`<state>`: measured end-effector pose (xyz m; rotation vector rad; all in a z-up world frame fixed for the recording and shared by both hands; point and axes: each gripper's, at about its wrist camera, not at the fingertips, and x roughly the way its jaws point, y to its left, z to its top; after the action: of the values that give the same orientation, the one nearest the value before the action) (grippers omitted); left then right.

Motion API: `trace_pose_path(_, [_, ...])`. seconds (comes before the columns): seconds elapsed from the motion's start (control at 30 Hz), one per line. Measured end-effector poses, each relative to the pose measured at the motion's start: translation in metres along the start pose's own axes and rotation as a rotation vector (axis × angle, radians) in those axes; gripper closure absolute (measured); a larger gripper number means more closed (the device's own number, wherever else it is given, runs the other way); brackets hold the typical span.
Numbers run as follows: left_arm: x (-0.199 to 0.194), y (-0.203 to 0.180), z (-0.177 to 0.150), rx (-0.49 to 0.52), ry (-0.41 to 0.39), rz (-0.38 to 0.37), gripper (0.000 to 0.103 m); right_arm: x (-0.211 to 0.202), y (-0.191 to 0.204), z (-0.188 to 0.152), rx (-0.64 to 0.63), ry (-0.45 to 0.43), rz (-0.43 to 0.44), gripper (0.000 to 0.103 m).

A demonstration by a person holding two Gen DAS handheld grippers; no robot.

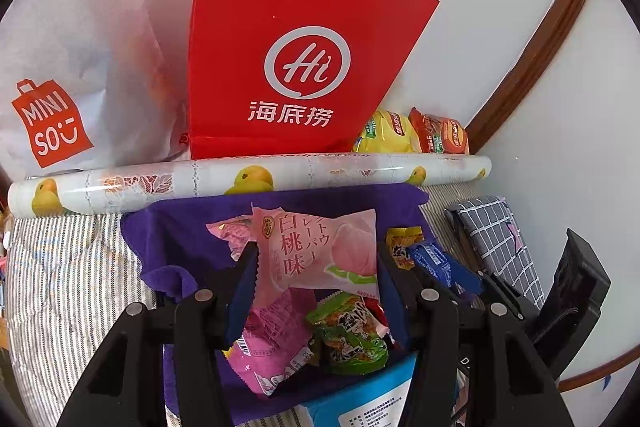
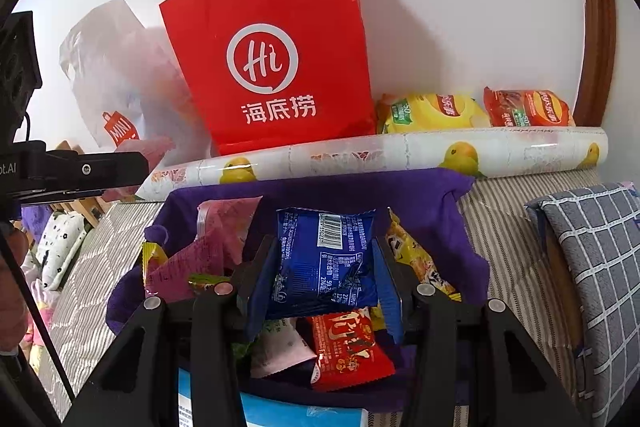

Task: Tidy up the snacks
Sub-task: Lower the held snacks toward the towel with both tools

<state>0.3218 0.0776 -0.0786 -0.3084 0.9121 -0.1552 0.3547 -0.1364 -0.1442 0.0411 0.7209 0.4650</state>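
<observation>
A heap of small snack packets lies on a purple cloth on the bed. My left gripper is shut on a pale pink peach-flavour packet, held upright above the heap. My right gripper is shut on a blue packet with its barcode side up. Below them lie a green packet, a darker pink packet, a red packet and a yellow packet. A red paper bag with white handles stands behind the heap.
A white plastic bag leans left of the red bag. A roll of lemon-print sheet lies across the far edge of the cloth. Yellow and red chip bags rest by the wall. A checked pillow lies at right, and a light blue box is nearest me.
</observation>
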Motion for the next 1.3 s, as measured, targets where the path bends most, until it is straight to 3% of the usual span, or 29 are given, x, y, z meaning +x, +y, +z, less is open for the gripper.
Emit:
trace_pose_path(0.97, [0.0,0.003,0.001,-0.01,0.008,-0.01,0.05,0.0,-0.009,0.001,0.05,-0.001,-0.009,0.056])
trace_pose_path(1.3, [0.002,0.004,0.001,-0.013,0.018,-0.004,0.05,0.017,0.003,-0.005,-0.005,0.111,0.001,0.055])
